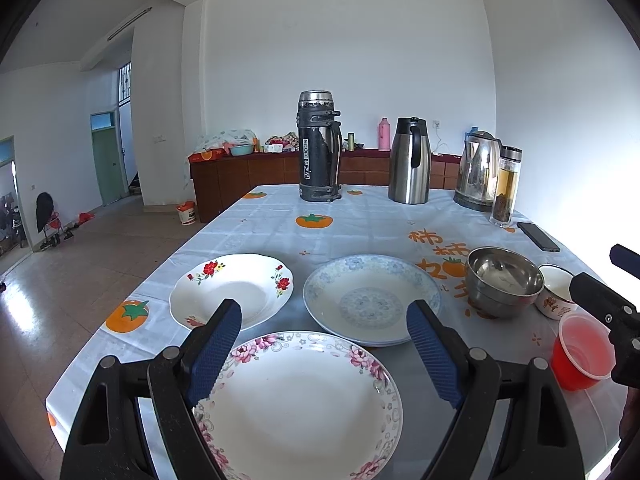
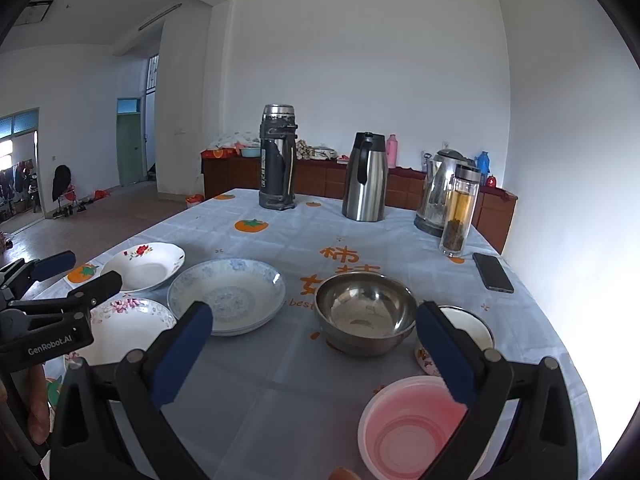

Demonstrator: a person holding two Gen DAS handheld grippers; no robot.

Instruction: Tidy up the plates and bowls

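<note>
Three plates lie on the tablecloth: a pink-flowered plate nearest, a red-flowered plate at far left, and a blue-patterned plate stack in the middle. To the right stand stacked steel bowls, a small white enamel bowl and a red plastic bowl. My left gripper hovers open over the pink-flowered plate. My right gripper is open above the red plastic bowl, holding nothing.
At the table's far end stand a black thermos, a steel carafe, an electric kettle and a glass tea bottle. A phone lies near the right edge. The table's left edge drops to tiled floor.
</note>
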